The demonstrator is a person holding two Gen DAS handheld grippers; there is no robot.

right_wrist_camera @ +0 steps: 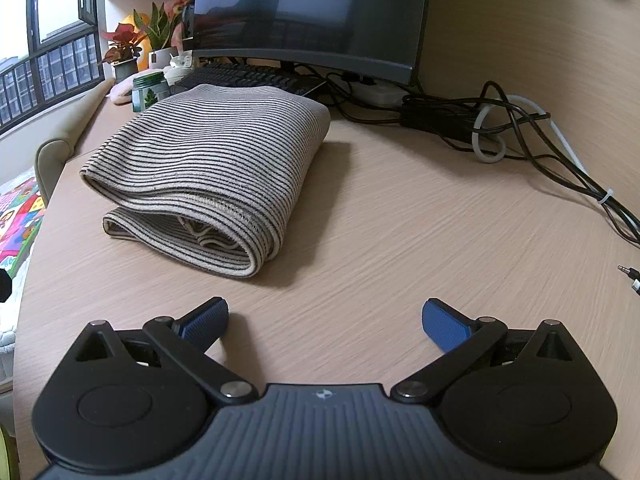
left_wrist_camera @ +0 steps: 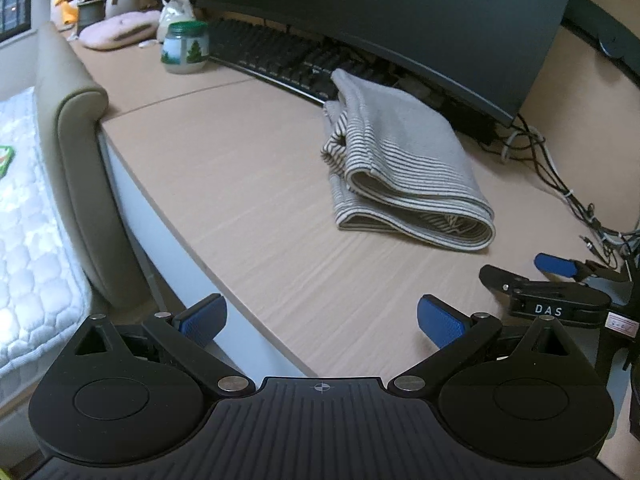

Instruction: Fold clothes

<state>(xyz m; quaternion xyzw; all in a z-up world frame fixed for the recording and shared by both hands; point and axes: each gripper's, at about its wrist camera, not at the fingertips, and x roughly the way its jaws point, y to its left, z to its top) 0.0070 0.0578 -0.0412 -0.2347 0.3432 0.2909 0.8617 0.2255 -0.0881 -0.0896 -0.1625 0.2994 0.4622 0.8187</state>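
A striped beige and dark garment (left_wrist_camera: 404,164) (right_wrist_camera: 208,164) lies folded in a thick stack on the light wooden desk (left_wrist_camera: 240,184) (right_wrist_camera: 400,220). My left gripper (left_wrist_camera: 322,320) is open over the desk's near edge, well short of the garment, with nothing between its blue pads (left_wrist_camera: 438,320). My right gripper (right_wrist_camera: 326,322) is also open and empty, low above the desk just in front of the folded stack. In the left wrist view the right gripper (left_wrist_camera: 532,276) shows at the right edge, lying beside the garment.
A dark monitor (left_wrist_camera: 400,12) (right_wrist_camera: 312,12) and a black keyboard (left_wrist_camera: 280,56) (right_wrist_camera: 244,76) stand behind the garment. Tangled cables (right_wrist_camera: 500,128) (left_wrist_camera: 560,184) lie at the right. A jar (left_wrist_camera: 186,46), potted plants (right_wrist_camera: 140,48) and a padded chair arm (left_wrist_camera: 76,152) are at the left.
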